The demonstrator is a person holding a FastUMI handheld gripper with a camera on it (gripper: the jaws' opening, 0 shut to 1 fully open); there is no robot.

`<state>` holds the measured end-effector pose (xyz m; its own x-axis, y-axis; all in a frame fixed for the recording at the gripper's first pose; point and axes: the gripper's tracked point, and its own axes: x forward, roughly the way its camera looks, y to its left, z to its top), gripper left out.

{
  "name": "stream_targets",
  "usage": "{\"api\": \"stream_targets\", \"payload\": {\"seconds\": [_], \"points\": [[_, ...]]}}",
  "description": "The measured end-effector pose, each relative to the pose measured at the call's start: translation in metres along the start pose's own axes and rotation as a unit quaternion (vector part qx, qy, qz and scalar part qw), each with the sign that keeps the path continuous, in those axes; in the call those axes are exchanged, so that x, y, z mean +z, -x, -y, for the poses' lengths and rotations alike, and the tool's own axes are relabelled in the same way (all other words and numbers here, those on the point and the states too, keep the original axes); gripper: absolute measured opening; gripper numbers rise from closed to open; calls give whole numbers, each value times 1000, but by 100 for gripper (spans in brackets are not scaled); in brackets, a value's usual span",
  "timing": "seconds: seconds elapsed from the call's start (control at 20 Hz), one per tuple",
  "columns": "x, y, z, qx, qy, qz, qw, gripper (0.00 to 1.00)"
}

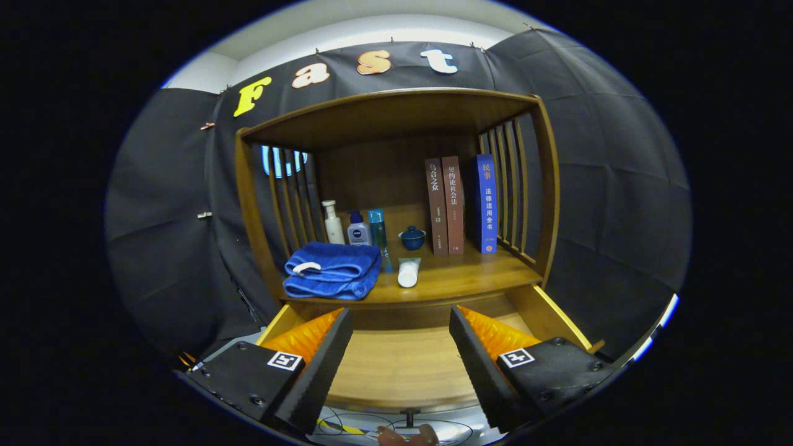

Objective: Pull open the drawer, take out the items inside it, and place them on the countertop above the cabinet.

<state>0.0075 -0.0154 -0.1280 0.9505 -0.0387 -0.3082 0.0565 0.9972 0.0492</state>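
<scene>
The wooden drawer (545,313) stands pulled out under the countertop (458,279), its bare wooden floor showing between and below my fingers. My gripper (399,325) is open above the drawer, with nothing between its fingers. On the countertop ahead lie a folded blue towel (334,271) on the left and a white tube (408,272) beside it. Both rest just beyond my fingertips.
At the back of the countertop stand a white bottle (333,223), a small blue-capped bottle (358,229), a tall blue tube (378,232), a blue lidded cup (412,238) and three upright books (461,204). Slatted wooden sides and a top board enclose the shelf.
</scene>
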Motion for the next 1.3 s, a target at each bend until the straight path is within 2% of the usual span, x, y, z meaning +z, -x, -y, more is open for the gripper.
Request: {"api": "stream_targets", "payload": {"seconds": [0.15, 0.25, 0.45, 0.6, 1.05, 1.3], "points": [[-39, 38, -1, 2, -2, 15, 1000, 99], [-66, 47, 0, 2, 6, 15, 1000, 99], [-126, 42, 10, -5, 5, -16, 1000, 100], [-150, 25, 17, -12, -18, -37, 999, 99], [-150, 14, 19, -20, -1, -33, 999, 99], [-141, -21, 19, -19, -4, -32, 999, 99]]}}
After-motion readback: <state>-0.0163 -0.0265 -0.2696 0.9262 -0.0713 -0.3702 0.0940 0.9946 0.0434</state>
